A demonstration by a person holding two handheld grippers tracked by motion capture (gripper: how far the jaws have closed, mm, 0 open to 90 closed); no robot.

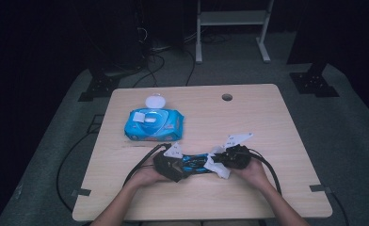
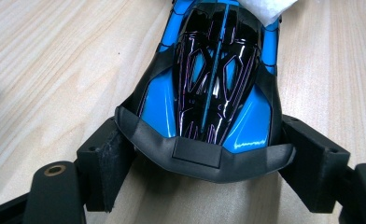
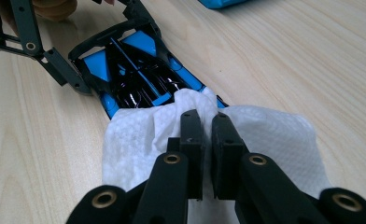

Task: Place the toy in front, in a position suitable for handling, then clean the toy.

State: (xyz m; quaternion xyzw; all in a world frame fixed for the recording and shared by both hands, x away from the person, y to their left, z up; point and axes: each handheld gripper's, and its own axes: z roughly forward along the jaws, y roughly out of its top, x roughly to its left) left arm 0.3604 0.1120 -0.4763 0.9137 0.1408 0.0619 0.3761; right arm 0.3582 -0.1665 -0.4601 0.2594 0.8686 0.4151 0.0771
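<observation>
left tongs (image 2: 204,154) clamp the toy car (image 2: 214,79); right tongs (image 3: 208,140) pinch a wipe (image 3: 139,135); wipe pack (image 1: 153,124) behind.

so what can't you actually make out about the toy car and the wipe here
- Toy car front end: in the left gripper view the white wipe and the top edge cut it off; in the right gripper view the wipe covers it.
- Wheels: hidden under the body in both gripper views; too small in the high view.
- Wipes pack print: too small in the high view.
- Any dirt on the wipe: its underside is hidden.
</observation>
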